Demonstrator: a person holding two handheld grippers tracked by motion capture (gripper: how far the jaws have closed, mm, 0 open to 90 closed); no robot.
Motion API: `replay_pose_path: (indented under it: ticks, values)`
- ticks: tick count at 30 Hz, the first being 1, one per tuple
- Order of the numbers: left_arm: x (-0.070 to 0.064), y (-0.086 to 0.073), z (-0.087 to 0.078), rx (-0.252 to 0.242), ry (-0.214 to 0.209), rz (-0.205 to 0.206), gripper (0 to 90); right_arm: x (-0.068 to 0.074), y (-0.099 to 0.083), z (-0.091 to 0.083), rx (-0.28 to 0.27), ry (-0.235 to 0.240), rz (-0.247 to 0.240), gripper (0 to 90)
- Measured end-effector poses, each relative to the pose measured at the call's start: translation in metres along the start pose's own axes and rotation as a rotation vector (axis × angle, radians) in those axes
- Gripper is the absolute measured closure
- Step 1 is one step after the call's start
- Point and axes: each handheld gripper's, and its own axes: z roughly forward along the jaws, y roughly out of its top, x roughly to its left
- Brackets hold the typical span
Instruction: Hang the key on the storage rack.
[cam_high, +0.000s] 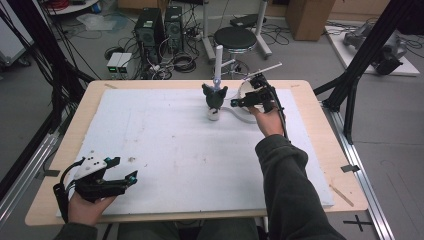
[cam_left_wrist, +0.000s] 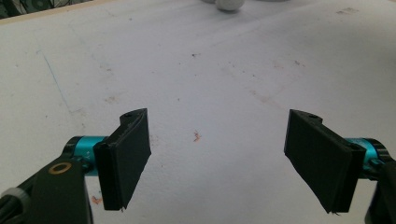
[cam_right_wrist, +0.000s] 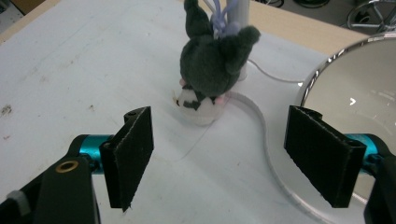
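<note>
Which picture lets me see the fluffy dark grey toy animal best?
The right gripper view: the fluffy dark grey toy animal sits close and large between the open jaws. The high view shows it small and far off. The left gripper view shows just a white bit at the top edge, unclear.

The plush toy (cam_right_wrist: 212, 70) nearest my right tool is small, dark grey and fluffy, with two pointed ears and a white face showing pink spots. It sits upright at the far middle of the white mat, pale lilac strands rising from its head, right against a white post that is, I think, behind it.
</note>
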Motion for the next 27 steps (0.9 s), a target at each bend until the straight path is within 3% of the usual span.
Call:
replay_pose_path:
  ticks: [27]
  values:
    - [-0.001, 0.001, 0.000, 0.003, 0.000, 0.006, 22.9, 0.007, -0.026, -0.006, -0.032, 0.046, -0.010, 16.9]
